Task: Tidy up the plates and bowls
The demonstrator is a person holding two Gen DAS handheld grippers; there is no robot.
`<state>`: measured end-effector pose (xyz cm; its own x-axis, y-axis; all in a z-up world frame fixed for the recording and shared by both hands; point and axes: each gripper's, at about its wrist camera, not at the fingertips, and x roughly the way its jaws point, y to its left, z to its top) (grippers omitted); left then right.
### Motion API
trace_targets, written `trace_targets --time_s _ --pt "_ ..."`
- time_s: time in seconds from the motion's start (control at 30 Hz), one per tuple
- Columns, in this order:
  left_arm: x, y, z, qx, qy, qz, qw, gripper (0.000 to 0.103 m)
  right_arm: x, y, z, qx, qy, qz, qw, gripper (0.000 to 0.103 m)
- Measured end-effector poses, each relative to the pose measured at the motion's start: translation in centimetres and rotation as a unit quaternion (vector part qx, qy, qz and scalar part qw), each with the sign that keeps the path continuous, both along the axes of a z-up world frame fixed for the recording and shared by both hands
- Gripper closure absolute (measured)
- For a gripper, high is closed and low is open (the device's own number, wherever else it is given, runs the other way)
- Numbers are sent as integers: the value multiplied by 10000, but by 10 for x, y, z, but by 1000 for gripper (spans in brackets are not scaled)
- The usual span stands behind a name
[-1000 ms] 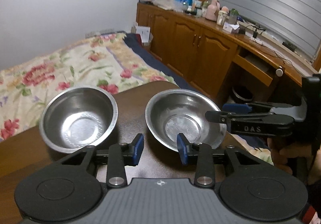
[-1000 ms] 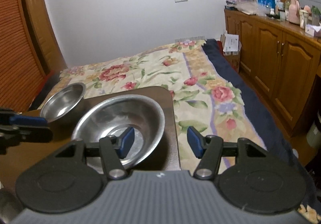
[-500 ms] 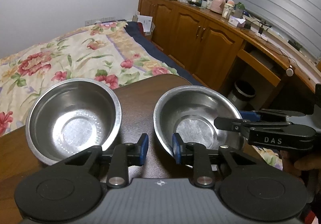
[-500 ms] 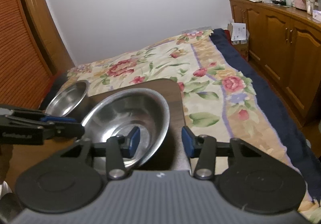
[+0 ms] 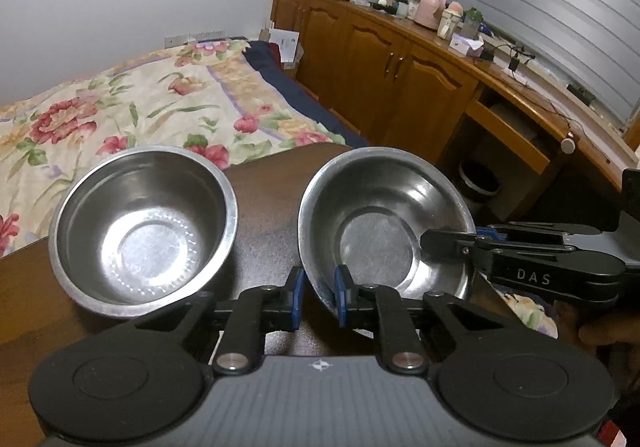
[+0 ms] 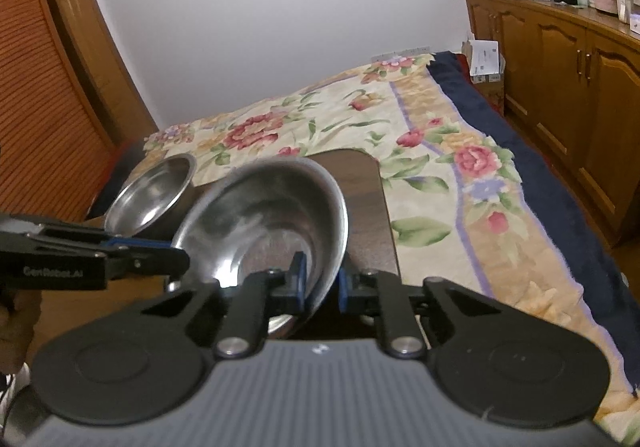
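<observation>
You are working both claws on one steel bowl, which is sitting at the centre right of the left wrist view on the dark counter. Your left claw is closing narrow over the bowl's near rim, one blue pad outside the wall and one inside. Your right claw is closing on the same bowl at the lower centre of its own view, its pads pressing the rim from both sides. In that view the bowl is tilting, its right edge raised. A second steel bowl is standing upright at the centre left of the left wrist view, just beside the first, not touching it. A floral bedspread is lying beyond the counter.
</observation>
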<state>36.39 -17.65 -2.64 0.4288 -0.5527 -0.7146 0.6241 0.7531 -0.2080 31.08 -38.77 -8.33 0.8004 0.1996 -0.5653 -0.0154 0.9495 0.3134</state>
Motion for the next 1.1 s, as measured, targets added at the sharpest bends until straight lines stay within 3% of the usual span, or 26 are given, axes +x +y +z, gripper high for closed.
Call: trace_targets --time_s 0.7,1.1 --pt "-48 29 66 -433 -556 68 9975 86 -30 11 49 -58 -542 -46 9985 87" --pt "-89 58 81 -453 -714 142 9963 86 -51 24 57 127 -593 98 9981 87"
